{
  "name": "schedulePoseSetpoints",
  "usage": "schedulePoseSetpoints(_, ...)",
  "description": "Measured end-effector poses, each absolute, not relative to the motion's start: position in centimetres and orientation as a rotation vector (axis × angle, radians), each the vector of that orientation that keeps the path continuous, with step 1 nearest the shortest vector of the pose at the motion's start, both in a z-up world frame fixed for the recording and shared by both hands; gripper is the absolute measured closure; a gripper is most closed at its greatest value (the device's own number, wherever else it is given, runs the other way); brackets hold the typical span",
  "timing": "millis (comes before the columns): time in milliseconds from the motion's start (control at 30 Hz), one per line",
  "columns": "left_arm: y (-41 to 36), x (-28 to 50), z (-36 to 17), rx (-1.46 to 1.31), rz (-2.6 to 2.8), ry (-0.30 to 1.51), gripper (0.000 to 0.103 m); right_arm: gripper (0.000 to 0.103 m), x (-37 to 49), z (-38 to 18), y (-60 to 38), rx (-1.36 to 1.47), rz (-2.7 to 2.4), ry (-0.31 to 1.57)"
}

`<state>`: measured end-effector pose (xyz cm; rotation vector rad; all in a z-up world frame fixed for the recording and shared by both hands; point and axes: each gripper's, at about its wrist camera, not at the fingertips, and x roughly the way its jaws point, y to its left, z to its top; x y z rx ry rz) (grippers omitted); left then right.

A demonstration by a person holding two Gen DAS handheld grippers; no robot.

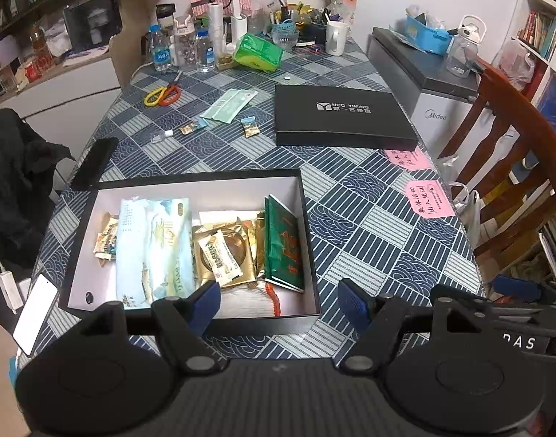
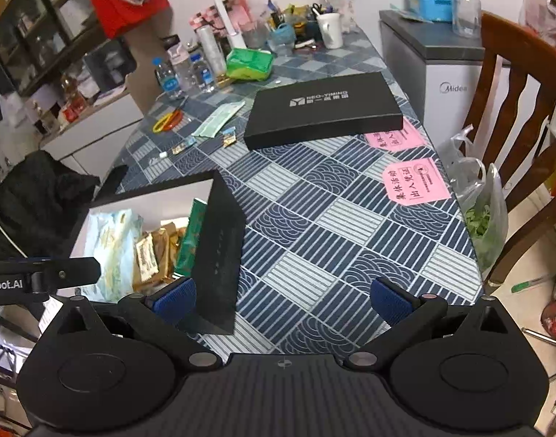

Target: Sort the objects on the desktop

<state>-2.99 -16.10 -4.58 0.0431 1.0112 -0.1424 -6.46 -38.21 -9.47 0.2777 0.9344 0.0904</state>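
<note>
Both the left gripper [image 1: 279,300] and the right gripper [image 2: 283,300] are spread, empty. The small loose candy packets [image 1: 249,126] lie beyond the open black cardboard box [image 1: 307,240], probably nearer the left.

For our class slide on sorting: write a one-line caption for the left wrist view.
Open left tongs hover over the packet-filled black box; its lid lies beyond.

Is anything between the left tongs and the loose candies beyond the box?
Yes: the open box sits directly ahead of the open left tongs; the candies lie on the table past its far wall.
</note>
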Motion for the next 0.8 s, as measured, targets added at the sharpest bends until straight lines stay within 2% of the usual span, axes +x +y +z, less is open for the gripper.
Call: schedulePoseSetpoints(800,-14.9,-1.2,-3.7,0.005,-0.142,0.907,0.018,0.0,-5.1,-9.2,-38.2,0.312,0.01,0.895)
